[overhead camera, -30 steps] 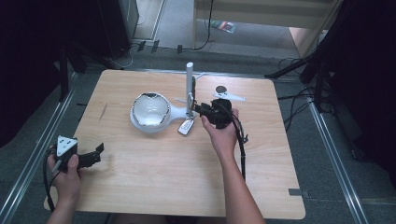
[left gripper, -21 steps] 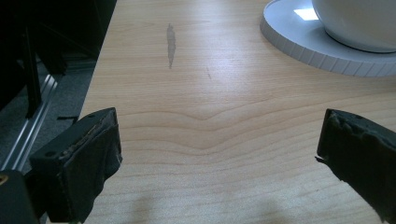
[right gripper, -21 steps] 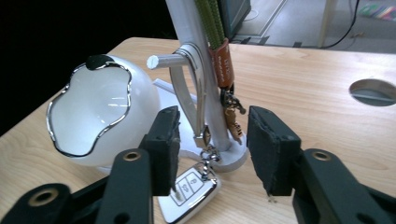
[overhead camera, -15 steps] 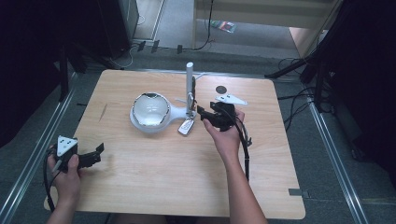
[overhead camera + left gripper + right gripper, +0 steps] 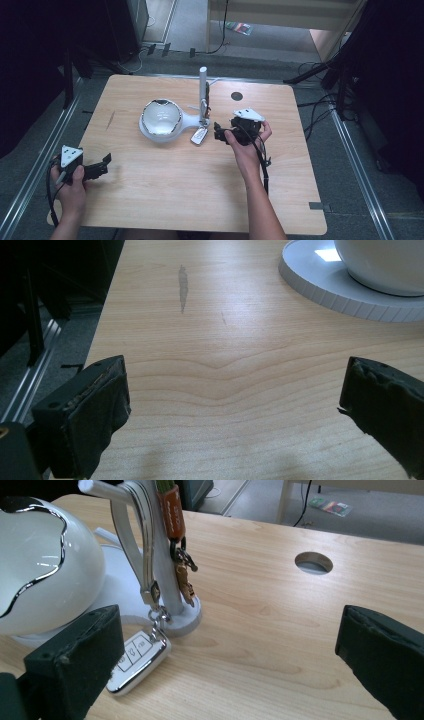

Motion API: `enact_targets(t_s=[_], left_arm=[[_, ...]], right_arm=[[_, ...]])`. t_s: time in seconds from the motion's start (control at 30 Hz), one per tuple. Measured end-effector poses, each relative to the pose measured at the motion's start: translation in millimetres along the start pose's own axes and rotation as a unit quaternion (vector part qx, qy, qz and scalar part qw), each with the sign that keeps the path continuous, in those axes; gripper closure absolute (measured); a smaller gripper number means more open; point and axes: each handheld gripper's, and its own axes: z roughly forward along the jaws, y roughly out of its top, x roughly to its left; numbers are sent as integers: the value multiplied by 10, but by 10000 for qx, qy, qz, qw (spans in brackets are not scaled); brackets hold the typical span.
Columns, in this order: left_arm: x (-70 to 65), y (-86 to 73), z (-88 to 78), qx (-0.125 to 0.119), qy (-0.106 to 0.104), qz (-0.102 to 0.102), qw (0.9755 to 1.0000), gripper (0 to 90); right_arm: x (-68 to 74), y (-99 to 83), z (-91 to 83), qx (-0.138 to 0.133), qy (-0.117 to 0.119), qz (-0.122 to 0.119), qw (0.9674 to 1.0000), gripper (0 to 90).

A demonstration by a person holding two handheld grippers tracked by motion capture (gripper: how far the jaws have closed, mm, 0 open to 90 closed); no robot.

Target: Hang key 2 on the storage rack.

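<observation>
Lab-like recording bay, wooden table (image 5: 200, 200), floor rails (image 5: 30, 175), trailing cables (image 5: 320, 120)

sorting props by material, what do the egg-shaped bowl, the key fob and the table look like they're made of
Egg-shaped bowl: glossy white, probably glazed ceramic or hard plastic; sharp reflections and a mirror-like jagged rim.
Key fob: likely plastic face in a chromed metal or plated casing; the edge shines like a mirror.
Table: light wood or wood-look laminate, matte, with visible grain lines.

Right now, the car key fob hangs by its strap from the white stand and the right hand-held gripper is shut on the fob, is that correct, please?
Not quite. The right hand-held gripper is open; its jaws have just been opening and nothing sits between them. The right gripper view shows this. The car key fob does hang by its strap from the white stand, with its lower end resting on the table.
</observation>
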Motion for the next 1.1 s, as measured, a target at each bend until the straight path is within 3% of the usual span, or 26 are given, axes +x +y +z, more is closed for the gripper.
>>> enact_targets(t_s=[0.7,1.1], left_arm=[[-5,1,0,14,9,17,10000,2],[-6,1,0,16,17,22,10000,2]], right_arm=[[-279,-363,-228,94,-317,-11,9995,0],[-538,-607,-398,199,-467,190,9985,0]])
